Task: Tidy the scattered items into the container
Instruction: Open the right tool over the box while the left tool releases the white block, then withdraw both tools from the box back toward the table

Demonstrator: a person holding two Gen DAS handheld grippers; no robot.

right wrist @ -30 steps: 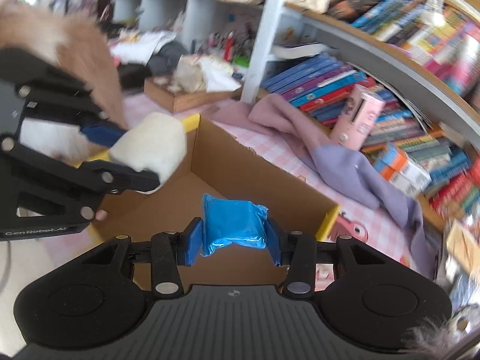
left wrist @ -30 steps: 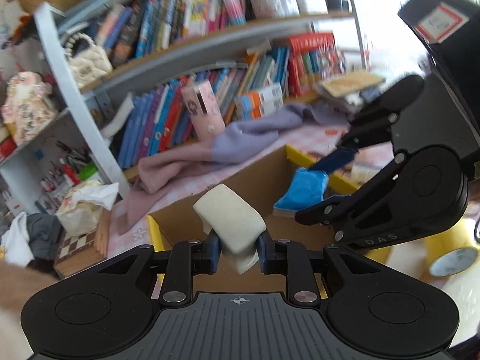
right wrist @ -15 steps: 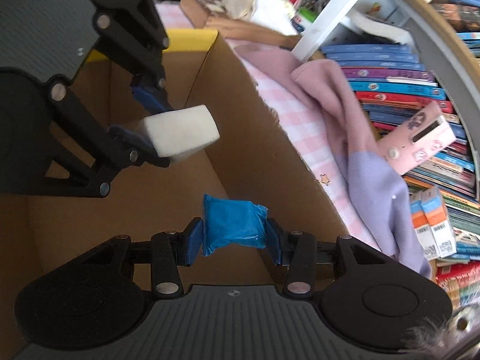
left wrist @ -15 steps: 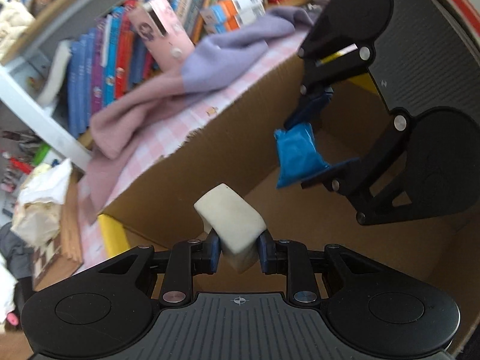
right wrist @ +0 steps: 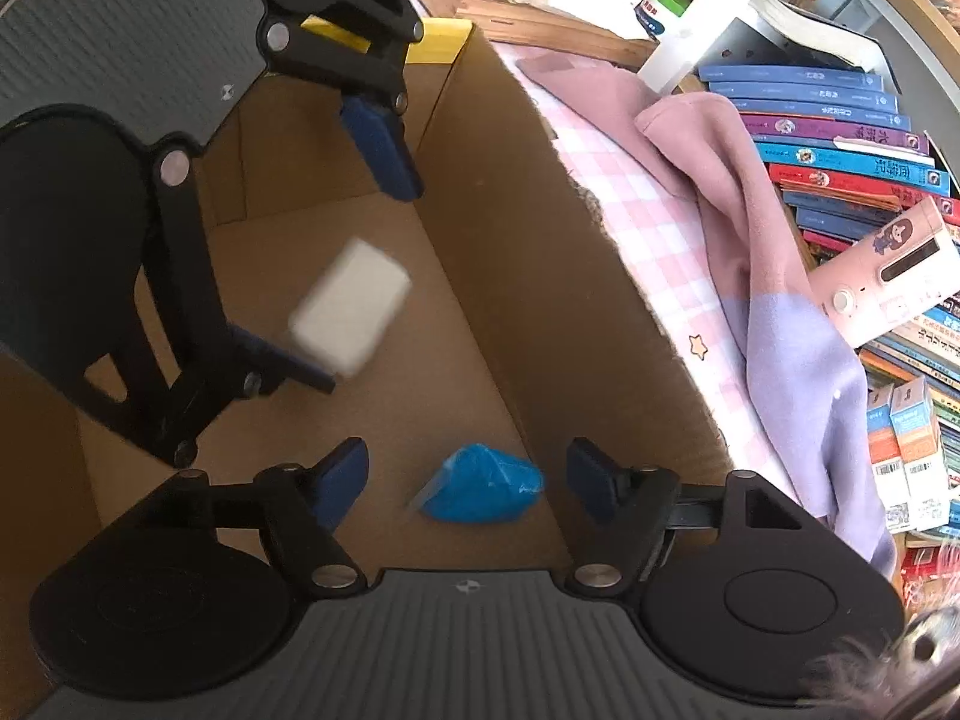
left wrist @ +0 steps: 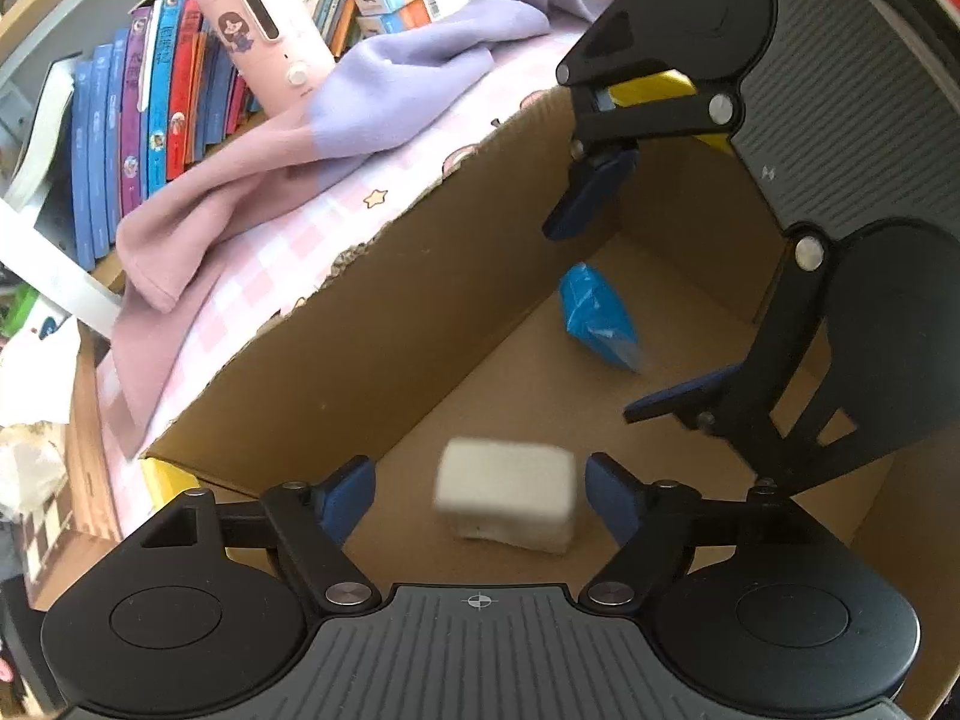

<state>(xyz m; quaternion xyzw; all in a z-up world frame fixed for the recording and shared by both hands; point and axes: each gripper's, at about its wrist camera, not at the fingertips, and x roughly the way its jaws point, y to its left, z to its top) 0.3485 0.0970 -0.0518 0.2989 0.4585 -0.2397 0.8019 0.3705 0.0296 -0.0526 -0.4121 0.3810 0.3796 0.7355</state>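
The box [left wrist: 420,300] fills both frames' centres; the white block [left wrist: 504,495] and blue packet [right wrist: 480,486] lie loose inside, between the wide-spread jaws of the left gripper [left wrist: 480,495] and right gripper [right wrist: 468,480].

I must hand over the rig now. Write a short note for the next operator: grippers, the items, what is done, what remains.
Left gripper: open, holds nothing, over the cardboard box.
Right gripper: open, holds nothing, over the same box.
White block: blurred, between the left fingers, not gripped; whether it has landed I cannot tell.
Blue packet: inside the box, near the wall.
Done: both items released into the box.
Left: lift both grippers out; check the pink-and-lilac cloth and pink device outside.
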